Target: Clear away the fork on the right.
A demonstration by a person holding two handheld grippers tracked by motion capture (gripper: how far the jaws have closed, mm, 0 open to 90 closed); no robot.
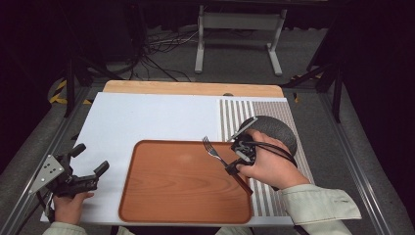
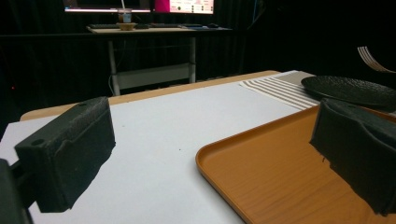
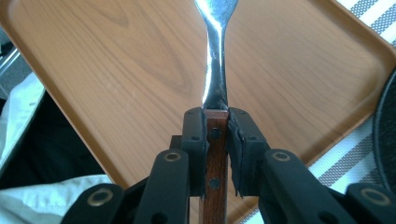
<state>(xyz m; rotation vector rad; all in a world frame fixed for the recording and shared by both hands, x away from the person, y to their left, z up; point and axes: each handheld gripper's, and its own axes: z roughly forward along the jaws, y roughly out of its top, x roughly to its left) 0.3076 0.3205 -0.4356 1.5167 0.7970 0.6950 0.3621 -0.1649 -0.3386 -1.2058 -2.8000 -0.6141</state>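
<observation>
High view: the right gripper is seen at the three o'clock edge of the wooden tray, its jaws pinched on the wooden handle of a fork, whose tines point toward eleven o'clock above the tray's far right corner. In the right gripper view the pads are shown pressed flat against both sides of the handle just below the steel neck of the fork, with the tray spread beneath it. The left gripper is held off the tray at nine o'clock, over the white mat; its jaws are spread with nothing between them, as confirmed in the left gripper view, where the tray rim and the dark plate are seen beyond them. The dark plate is partly hidden behind the right hand, at one o'clock from the tray, on the striped placemat. The step in hand is judged to be the setting of the fork onto the tray. For a clean placement, the fork is best lowered until it lies nearly level, its whole length kept inside the rim, and the pinch released only once the handle is supported, so that no bounce or roll is caused.
</observation>
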